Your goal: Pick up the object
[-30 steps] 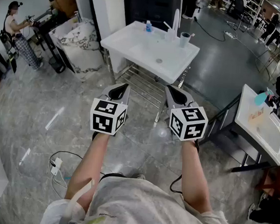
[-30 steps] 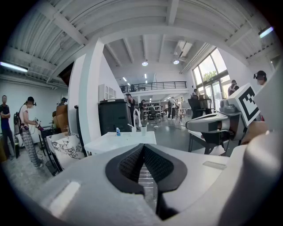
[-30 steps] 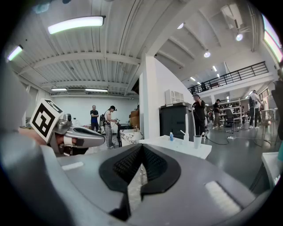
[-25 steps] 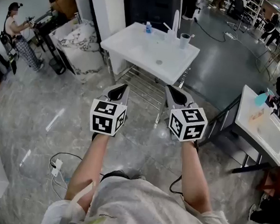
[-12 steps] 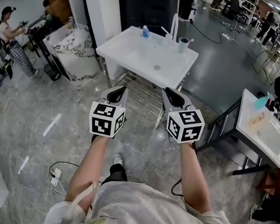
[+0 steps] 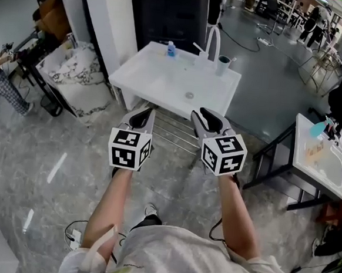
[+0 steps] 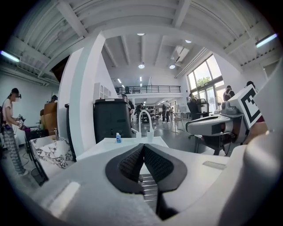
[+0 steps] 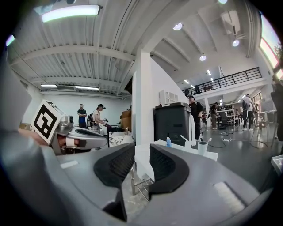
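Right, taking the white sink point(image 6: 163, 82) as my mark: a patterned bag point(image 6: 75, 75) slumps to its left. My left claw point(image 6: 142, 116) hovers just short of the sink's near edge, over the metal rack point(image 6: 171, 130) beneath it, with its pads point(image 7: 132, 163) pressed together on nothing. On the sink's far rim stand a small blue bottle point(image 6: 171, 49), then the tall curved tap point(image 6: 213, 42), then a pale cup point(image 6: 224, 64). I cannot tell which of these I am meant to lift, and both claws are well apart from them. My right claw point(image 6: 209, 121) hangs beside the left, jaws opening, nothing between them. Far right stands a second sink point(image 6: 319, 168).
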